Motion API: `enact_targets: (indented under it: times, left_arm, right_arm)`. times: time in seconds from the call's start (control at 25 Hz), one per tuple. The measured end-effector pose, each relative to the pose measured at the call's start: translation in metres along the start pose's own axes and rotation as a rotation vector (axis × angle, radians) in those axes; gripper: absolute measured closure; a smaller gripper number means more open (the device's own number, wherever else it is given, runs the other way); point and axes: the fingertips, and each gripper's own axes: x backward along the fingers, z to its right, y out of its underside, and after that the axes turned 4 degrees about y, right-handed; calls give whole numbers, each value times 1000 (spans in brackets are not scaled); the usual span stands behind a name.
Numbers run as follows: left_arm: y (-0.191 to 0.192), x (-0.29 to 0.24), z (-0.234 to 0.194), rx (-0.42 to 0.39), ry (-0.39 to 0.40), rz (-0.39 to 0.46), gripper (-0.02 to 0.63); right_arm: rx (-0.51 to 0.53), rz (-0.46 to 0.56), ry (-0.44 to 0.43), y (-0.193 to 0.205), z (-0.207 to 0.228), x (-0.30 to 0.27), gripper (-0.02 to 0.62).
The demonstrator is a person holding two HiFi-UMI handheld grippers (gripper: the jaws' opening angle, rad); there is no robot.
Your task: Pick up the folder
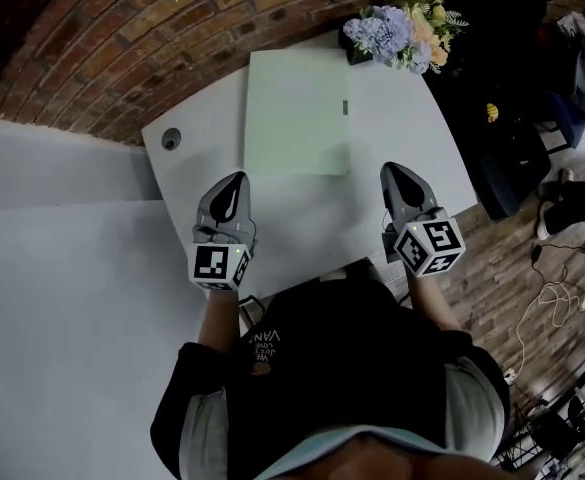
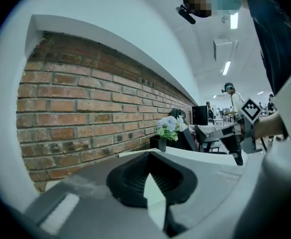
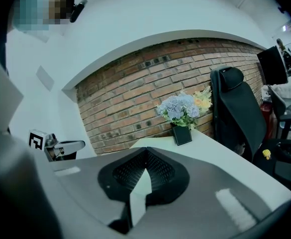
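A pale green folder (image 1: 297, 113) lies flat on the white table (image 1: 402, 128), towards its far side. My left gripper (image 1: 236, 181) hovers over the table just short of the folder's near left corner, jaws shut and empty. At the same distance, off the folder's near right corner, my right gripper (image 1: 391, 169) is also shut with nothing in it. In the left gripper view the shut jaws point along the table towards the brick wall, and the right gripper (image 2: 236, 144) shows at the right. The right gripper view has the left gripper (image 3: 60, 147) at its left.
A black pot of blue and yellow flowers (image 1: 402, 33) stands at the table's far right corner. A cable hole (image 1: 170, 138) sits near the left edge. A black office chair (image 1: 502, 118) stands to the table's right. A brick wall (image 1: 122, 38) runs behind.
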Motion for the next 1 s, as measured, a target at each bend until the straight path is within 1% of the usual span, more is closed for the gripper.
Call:
enact_targets:
  times: [0.16, 0.4, 0.64, 1.0]
  left_arm:
    - [3, -7, -9, 30, 14, 7, 606]
    - [7, -21, -26, 38, 29, 2, 606]
    - [19, -34, -43, 46, 22, -39, 606]
    - [42, -48, -64, 68, 27, -94, 606]
  right_arm:
    - [2, -11, 12, 5, 2, -11, 597]
    - [5, -14, 30, 10, 5, -30, 597]
    - [-2, -10, 35, 12, 6, -49, 597]
    - [-9, -46, 40, 30, 8, -71, 597]
